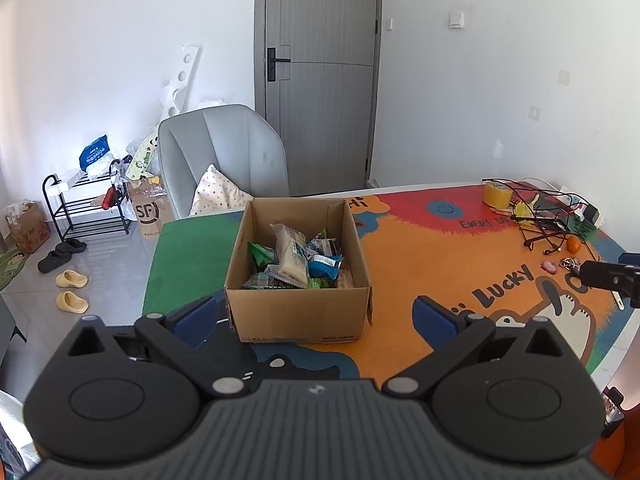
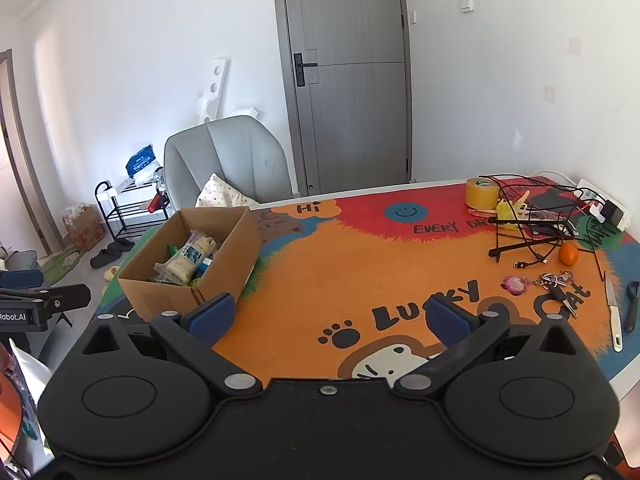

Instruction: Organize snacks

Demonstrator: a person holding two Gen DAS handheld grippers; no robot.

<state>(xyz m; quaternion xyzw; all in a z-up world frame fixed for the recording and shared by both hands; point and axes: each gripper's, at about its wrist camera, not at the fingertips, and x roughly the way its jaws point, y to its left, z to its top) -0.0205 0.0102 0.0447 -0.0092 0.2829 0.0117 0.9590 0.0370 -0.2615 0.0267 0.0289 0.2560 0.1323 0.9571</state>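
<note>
Cartoon mat (image 2: 328,264) on table | snacks (image 1: 298,258) in cardboard box (image 1: 300,312) | both grippers' fingers spread, empty

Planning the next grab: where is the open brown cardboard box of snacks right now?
The open brown cardboard box sits dead ahead of the left tool in its view; in the right wrist view it stands at the table's left edge, near the grey chair.

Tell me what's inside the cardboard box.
The cardboard box holds a heap of wrapped snacks: a pale packet on top, with blue and green ones around it. Anything under the pile and the box floor are hidden.
</note>
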